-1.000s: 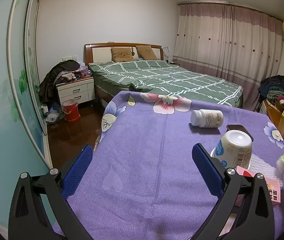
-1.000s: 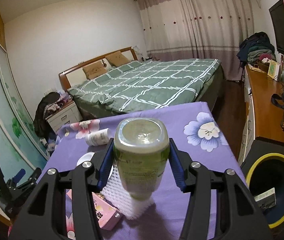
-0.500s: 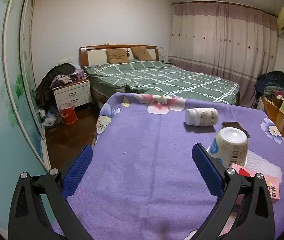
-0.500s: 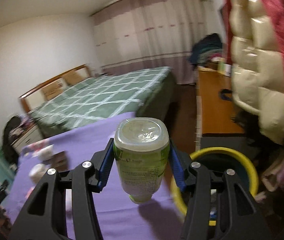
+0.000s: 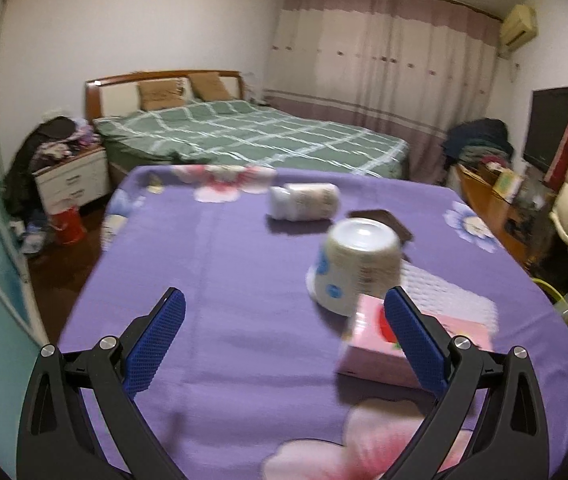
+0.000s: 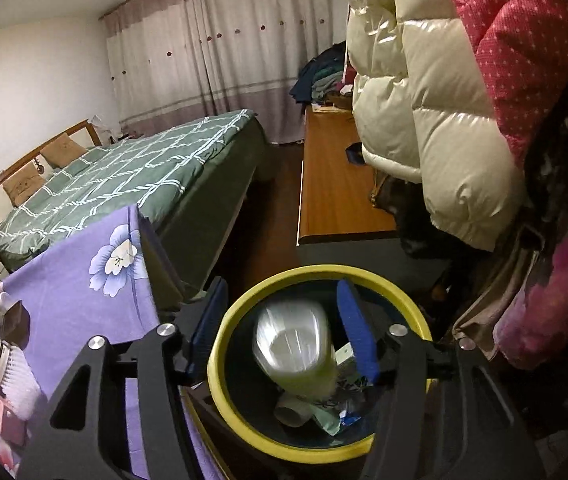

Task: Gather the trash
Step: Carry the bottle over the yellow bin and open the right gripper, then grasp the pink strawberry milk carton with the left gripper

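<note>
My right gripper (image 6: 282,284) hangs over the yellow-rimmed trash bin (image 6: 228,336) beside the table, and its jaws are opening. A clear bottle of green liquid (image 6: 293,352) sits blurred between the pads, which stand apart from it, and it is dropping into the bin onto other trash (image 6: 295,412). My left gripper (image 5: 284,294) is open and empty above the purple tablecloth (image 5: 224,280). Ahead of it stands an upturned white cup (image 5: 357,264). A pink box (image 5: 367,344) lies by the right finger, a white foam net (image 5: 443,292) behind it, and a white bottle (image 5: 305,202) on its side farther back.
A dark flat object (image 5: 383,218) lies behind the cup. A green bed (image 6: 132,176) stands beyond the table. A wooden desk (image 6: 331,192) runs past the bin, with puffy coats (image 6: 435,120) hanging over it. A nightstand (image 5: 72,178) and red bucket (image 5: 68,224) are at far left.
My right gripper swung from over the table to above the bin, its pads parted and the bottle came loose. My left gripper turned right, closer to the cup and pink box.
</note>
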A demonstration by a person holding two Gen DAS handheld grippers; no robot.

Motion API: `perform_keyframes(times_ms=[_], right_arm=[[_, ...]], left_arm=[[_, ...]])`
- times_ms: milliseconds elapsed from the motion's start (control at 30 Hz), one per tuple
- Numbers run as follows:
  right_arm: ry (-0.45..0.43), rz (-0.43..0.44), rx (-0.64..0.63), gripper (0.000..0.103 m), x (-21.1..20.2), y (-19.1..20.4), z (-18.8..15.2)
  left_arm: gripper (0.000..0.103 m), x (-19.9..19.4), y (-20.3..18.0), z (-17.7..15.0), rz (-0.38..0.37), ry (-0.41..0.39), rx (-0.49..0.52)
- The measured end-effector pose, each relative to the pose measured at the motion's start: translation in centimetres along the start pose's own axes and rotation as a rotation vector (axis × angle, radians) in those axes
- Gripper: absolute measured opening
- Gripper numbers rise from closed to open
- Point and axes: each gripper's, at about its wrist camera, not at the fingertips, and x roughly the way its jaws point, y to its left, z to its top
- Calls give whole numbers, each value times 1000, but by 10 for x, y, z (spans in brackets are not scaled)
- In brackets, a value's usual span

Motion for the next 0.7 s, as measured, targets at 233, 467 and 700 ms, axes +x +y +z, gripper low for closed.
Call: perform_keyframes(times_ms=[233,467,700], right_arm=[[8,52,-38,57,-7,18,-6],[30,121,-104,60,-8,52,-19],[46,143,-102,60,-5,56,-23]], left_arm=[[98,3,-20,-2,-33,29,34],[98,-2,-39,-9,-31,47,33],[98,-17,-90,-26,-61,69,88]])
